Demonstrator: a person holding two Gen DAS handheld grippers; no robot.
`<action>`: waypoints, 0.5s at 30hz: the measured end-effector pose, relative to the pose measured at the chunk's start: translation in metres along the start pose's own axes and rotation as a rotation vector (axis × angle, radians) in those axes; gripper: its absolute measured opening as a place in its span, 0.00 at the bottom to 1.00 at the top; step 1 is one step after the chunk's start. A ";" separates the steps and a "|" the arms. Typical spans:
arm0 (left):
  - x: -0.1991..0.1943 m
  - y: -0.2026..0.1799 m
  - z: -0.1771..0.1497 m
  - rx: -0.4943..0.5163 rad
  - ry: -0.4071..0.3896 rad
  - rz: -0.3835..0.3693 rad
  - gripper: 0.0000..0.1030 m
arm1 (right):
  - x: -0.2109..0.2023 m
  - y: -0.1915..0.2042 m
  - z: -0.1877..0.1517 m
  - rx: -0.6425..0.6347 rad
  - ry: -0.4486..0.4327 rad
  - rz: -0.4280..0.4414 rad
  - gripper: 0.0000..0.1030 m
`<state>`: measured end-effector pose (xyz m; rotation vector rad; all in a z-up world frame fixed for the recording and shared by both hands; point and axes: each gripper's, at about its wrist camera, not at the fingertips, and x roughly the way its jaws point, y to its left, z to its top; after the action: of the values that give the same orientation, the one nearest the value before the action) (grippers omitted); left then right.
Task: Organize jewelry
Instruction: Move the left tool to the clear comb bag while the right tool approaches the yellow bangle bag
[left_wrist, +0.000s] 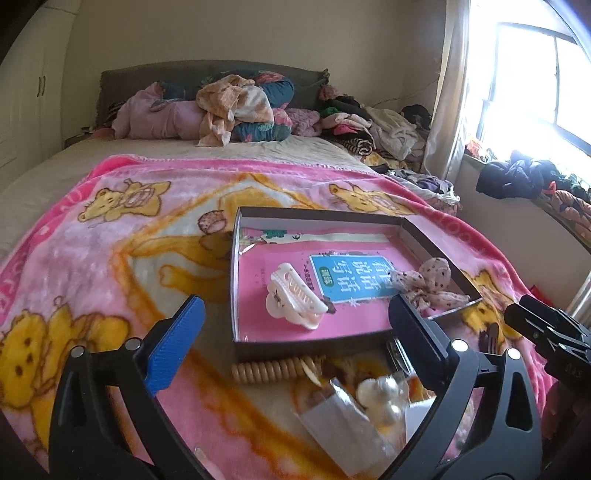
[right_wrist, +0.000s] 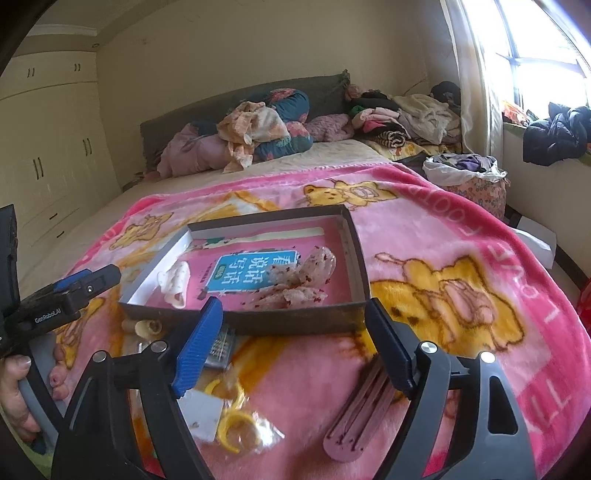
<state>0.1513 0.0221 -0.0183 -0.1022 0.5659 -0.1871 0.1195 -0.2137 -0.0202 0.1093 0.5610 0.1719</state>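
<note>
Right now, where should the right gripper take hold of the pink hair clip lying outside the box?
Grip the pink hair clip across its narrow width, mid-length, probably from above. It lies flat on the blanket, long and slim, just beneath the open right gripper.

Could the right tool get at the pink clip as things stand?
Probably yes. The right tool is open and empty, and the pink clip lies uncovered on the blanket just under its right-hand finger.

Open-topped box (right_wrist: 295, 321) on the pink blanket (right_wrist: 461, 240), bare pink floor between white hair claw (left_wrist: 295, 299) and spotted scrunchie (left_wrist: 424, 284), low walls all round, small clutter crowding its near wall, open blanket left and beyond, clothes heap (left_wrist: 236, 107) far back
</note>
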 end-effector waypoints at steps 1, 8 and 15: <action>-0.001 0.001 -0.001 0.002 0.004 -0.002 0.89 | -0.002 0.001 -0.001 -0.004 0.001 0.001 0.76; -0.009 -0.006 -0.019 0.016 0.040 -0.013 0.89 | -0.014 0.006 -0.017 -0.023 0.028 0.017 0.76; -0.012 -0.011 -0.039 0.032 0.084 -0.021 0.89 | -0.021 0.011 -0.035 -0.040 0.062 0.023 0.76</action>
<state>0.1190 0.0116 -0.0430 -0.0695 0.6456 -0.2217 0.0823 -0.2048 -0.0371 0.0722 0.6181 0.2094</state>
